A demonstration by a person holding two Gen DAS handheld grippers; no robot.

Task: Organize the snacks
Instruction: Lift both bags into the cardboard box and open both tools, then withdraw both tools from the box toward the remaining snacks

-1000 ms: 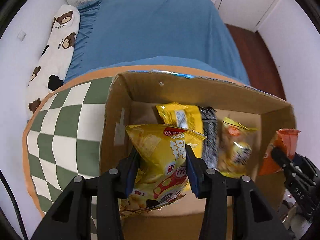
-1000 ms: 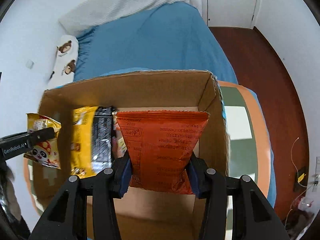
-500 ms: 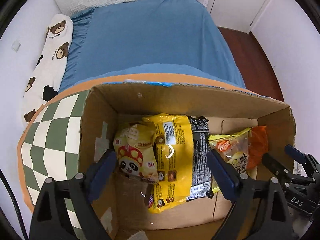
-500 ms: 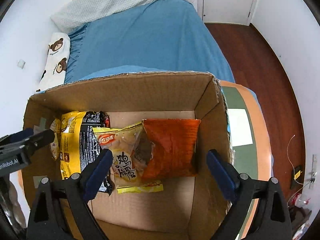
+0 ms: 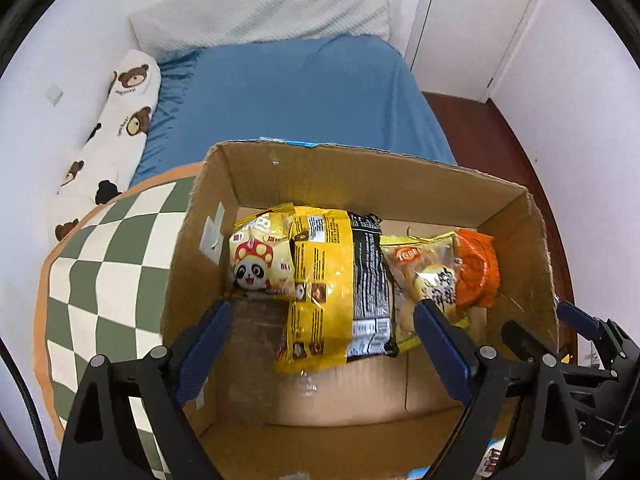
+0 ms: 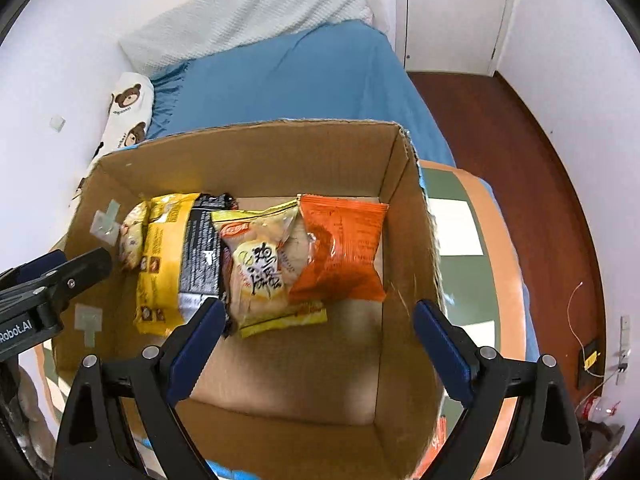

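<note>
Both claws, left [image 5: 322, 344] and right [image 6: 316, 340], gape wide, holding nothing, above box [image 6: 248, 160]. We see four snack bags side by side across box floor, long axes running away from us. Orange bag [image 6: 340, 252] nearest right claw; panda bag [image 5: 260, 256] nearest left.

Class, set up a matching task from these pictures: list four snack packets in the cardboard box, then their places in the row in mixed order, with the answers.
Things:
1. panda packet
2. yellow-and-black packet
3. pale yellow packet
4. orange packet

Places, seen from the grippers:
A. far right end
B. far left end
C. second from right
D. second from left

Pairs: 1-B, 2-D, 3-C, 4-A
</note>
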